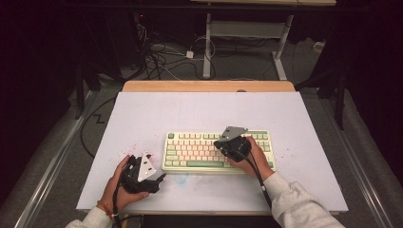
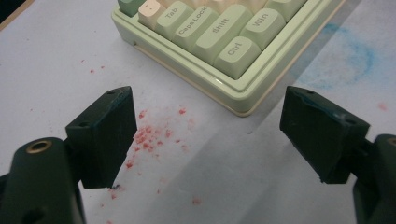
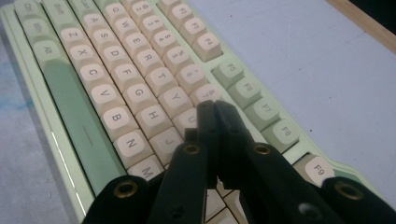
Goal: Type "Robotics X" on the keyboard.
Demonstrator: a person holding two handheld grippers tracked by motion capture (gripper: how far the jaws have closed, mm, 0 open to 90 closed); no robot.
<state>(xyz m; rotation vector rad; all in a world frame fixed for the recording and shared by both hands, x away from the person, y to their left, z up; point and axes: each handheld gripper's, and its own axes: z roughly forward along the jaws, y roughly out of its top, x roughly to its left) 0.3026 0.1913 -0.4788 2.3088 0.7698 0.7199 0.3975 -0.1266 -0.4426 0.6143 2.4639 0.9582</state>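
- High view: a pale green keyboard (image 1: 214, 151) with cream keys lies flat near the middle of a white table (image 1: 142, 114), long side toward the person; the right gripper (image 1: 222, 142) hangs over the keyboard's right half, held in the right hand (image 1: 251, 156), grey plate on top; the left gripper (image 1: 160, 178) sits low above the table just beside the keyboard's near left corner, held in the left hand (image 1: 119, 187); red specks (image 1: 124, 153) dot the table to the keyboard's left.
- Left gripper view: the two black jaws stand spread wide, nothing between them; the keyboard's corner (image 2: 243, 105), with Ctrl, Shift and Caps Lock keys, lies just ahead; red specks (image 2: 149, 137) scatter on the table beside the left jaw; a faint blue smear (image 2: 348, 60) marks the surface at right.
- Right gripper view: the jaws are pressed together, clenched on nothing, their tips over the letter keys (image 3: 140, 116) near U; whether they touch a key cannot be told; the green space bar (image 3: 77, 126) runs at left.
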